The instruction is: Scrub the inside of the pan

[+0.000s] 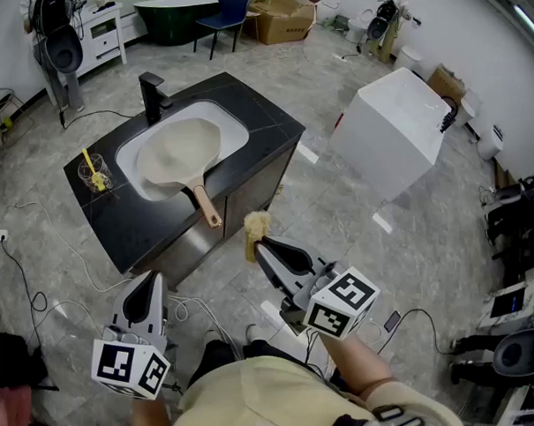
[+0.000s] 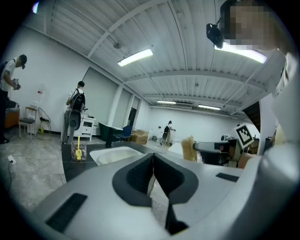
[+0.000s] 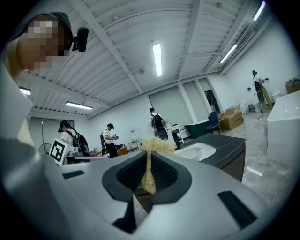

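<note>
A beige pan (image 1: 181, 148) lies in the white sink (image 1: 132, 161) of a black counter, its wooden handle (image 1: 205, 204) sticking out over the front edge. My right gripper (image 1: 256, 243) is held in front of the counter, shut on a yellowish loofah scrubber (image 1: 256, 232) that shows between the jaws in the right gripper view (image 3: 152, 159). My left gripper (image 1: 155, 280) hangs lower left, shut with nothing in it, its pads (image 2: 161, 173) meeting. The scrubber (image 2: 189, 148) and sink (image 2: 115, 154) also show in the left gripper view.
A black tap (image 1: 153, 96) stands behind the sink. A glass with a yellow item (image 1: 95, 173) sits on the counter's left end. A white bathtub-like unit (image 1: 396, 131) stands to the right. Cables (image 1: 41, 301) trail on the floor. People stand (image 2: 75, 110) in the background.
</note>
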### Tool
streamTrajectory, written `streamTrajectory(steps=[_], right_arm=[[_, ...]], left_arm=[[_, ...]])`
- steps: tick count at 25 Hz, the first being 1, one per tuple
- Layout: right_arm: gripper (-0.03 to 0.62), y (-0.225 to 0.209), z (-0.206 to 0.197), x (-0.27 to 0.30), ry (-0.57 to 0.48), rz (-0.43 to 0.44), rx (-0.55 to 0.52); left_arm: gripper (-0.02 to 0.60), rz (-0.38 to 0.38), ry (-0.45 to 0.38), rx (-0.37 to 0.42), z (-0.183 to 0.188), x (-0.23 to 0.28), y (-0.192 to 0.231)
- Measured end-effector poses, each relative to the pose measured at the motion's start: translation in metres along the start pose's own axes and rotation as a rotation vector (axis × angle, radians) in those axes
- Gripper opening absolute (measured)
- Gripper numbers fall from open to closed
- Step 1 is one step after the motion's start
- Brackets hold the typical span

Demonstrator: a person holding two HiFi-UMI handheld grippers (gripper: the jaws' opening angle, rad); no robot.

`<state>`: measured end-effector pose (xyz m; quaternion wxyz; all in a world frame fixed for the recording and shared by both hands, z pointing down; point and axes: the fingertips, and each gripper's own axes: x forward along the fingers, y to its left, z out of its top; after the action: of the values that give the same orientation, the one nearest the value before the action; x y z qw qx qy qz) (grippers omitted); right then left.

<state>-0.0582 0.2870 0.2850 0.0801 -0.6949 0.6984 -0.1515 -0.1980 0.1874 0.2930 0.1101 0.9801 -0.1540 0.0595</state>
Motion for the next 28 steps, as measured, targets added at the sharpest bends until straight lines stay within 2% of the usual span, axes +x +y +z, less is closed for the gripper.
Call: streamTrajectory(steps=[6, 10, 16, 23, 24, 26, 28], right_arm=[[0.041, 0.009, -0.005, 0.014, -0.013, -0.003, 0.038], [0.041, 0.015, -0.016, 0.024, 0.017, -0.034, 0.044], [0.041, 0.031, -0.027, 0.035, 0.052, -0.050, 0.053], [0.041, 0.006, -0.034, 0.051, 0.083, -0.066, 0.053], [0.041, 0.000, -0.031, 0.055, 0.081, -0.063, 0.047], [0.041, -0.010, -0.026, 0.061, 0.085, -0.051, 0.031], [0.041, -0.022, -0.024, 0.067, 0.095, -0.032, 0.019]], left_arm=[[0.015, 0.002, 0.012, 0.055, -0.004, -0.002, 0.019], [0.015, -0.018, 0.044, 0.076, -0.017, -0.005, 0.032], [0.015, -0.092, 0.076, 0.070, -0.033, -0.009, 0.039], [0.021, -0.092, 0.105, 0.036, -0.048, 0.004, 0.049], [0.036, -0.086, 0.109, 0.028, -0.049, 0.007, 0.051], [0.111, -0.073, 0.122, 0.012, -0.053, 0.017, 0.052], [0.128, -0.059, 0.141, 0.001, -0.056, 0.030, 0.051]])
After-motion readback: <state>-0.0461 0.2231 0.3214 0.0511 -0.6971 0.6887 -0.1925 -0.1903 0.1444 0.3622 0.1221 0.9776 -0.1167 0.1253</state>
